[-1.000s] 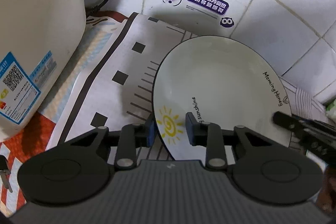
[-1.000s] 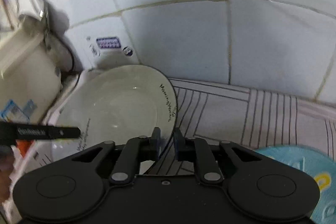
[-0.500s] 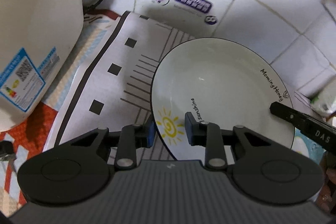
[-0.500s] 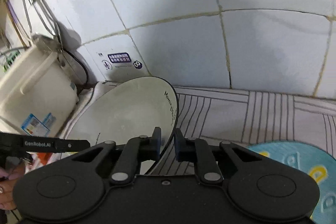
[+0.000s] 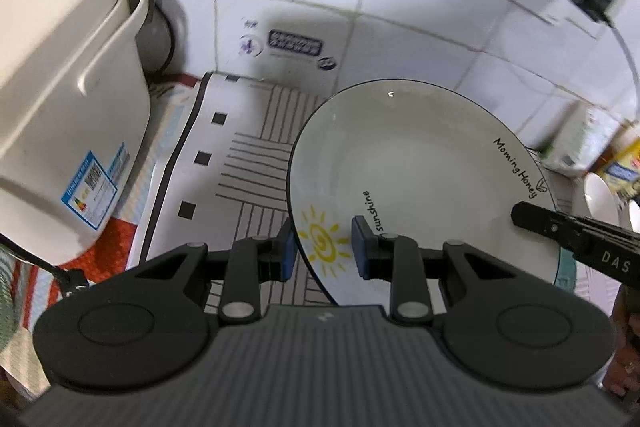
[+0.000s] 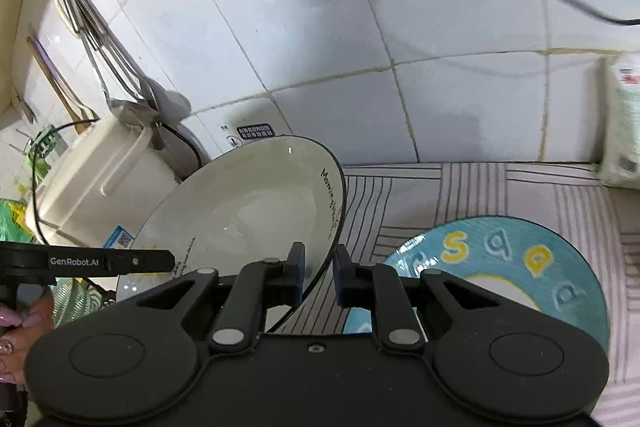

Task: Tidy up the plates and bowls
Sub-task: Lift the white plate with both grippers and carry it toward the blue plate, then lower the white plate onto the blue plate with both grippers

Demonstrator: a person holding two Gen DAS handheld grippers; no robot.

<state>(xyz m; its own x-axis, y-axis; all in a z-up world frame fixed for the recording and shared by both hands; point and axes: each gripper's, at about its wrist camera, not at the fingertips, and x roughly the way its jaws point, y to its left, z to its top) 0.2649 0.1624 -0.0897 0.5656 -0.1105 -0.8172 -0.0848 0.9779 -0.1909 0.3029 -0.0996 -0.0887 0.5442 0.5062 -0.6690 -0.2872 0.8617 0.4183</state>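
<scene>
Left wrist view: my left gripper point(image 5: 322, 247) is clamped on the near rim of the white, black-edged ceramic bowl point(image 5: 416, 187), one blue pad under the rim, the other inside beside the yellow sun drawing. The bowl is empty and tilted above the grey striped cloth mat point(image 5: 248, 163), close to the white tiled wall point(image 5: 400, 7). My right gripper point(image 5: 560, 231) reaches in from the right, with its tip over the far rim. A cream plastic appliance point(image 5: 68, 115) stands to the left.

Right wrist view: my right gripper point(image 6: 318, 277) grips the same bowl point(image 6: 248, 211) by its black rim, one jaw inside, one outside. The bowl leans steeply, its inside bare. My left gripper point(image 6: 108, 261) crosses in front of the bowl's lower left edge. A round blue plate with coloured letters point(image 6: 520, 259) lies flat on the mat at the right, just beside the bowl.
</scene>
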